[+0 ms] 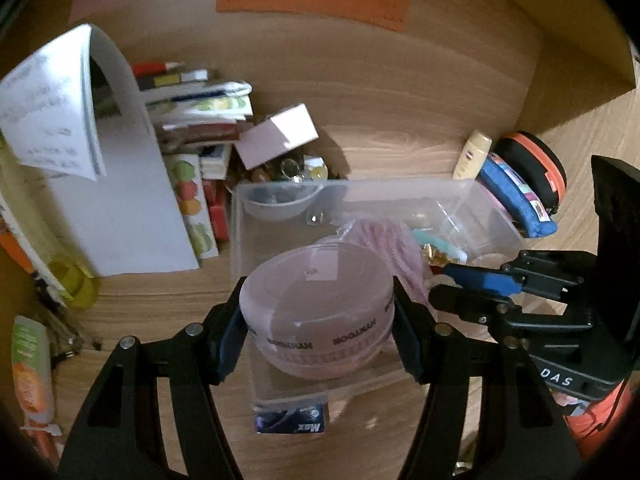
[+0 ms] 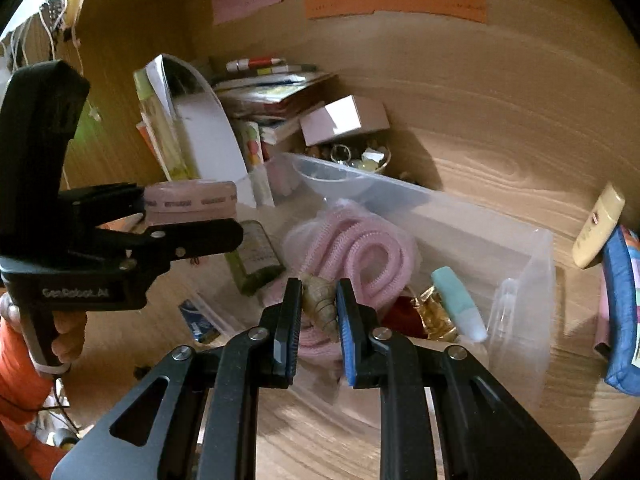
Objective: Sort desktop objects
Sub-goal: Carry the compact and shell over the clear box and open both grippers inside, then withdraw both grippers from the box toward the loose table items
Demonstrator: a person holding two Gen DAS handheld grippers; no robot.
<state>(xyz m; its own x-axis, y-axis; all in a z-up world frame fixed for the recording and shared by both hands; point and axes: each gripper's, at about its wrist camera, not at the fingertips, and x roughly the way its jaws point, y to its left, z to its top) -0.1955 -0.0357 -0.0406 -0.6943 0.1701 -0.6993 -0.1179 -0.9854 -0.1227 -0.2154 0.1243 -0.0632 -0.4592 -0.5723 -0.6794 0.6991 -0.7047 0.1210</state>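
My left gripper (image 1: 318, 328) is shut on a round pink lidded container (image 1: 316, 312) and holds it over the near end of a clear plastic bin (image 1: 472, 196). The container also shows in the right wrist view (image 2: 190, 200), held in the left gripper (image 2: 188, 216). My right gripper (image 2: 318, 320) is shut on a brown spiral seashell (image 2: 320, 296) above the clear plastic bin (image 2: 520, 280). The bin holds a coiled pink tube (image 2: 360, 256), a mint tube (image 2: 460, 304) and gold-wrapped items (image 2: 432, 312). The right gripper shows at the bin's right in the left wrist view (image 1: 460, 284).
A stack of books (image 1: 200, 120), a bent white sheet (image 1: 124, 184) and a pink box (image 1: 280, 136) stand behind the bin. A cream bottle (image 1: 474, 154), a blue pouch (image 1: 516, 196) and an orange-and-black case (image 1: 540, 168) lie at the right. A green bottle (image 2: 256, 256) lies left of the bin.
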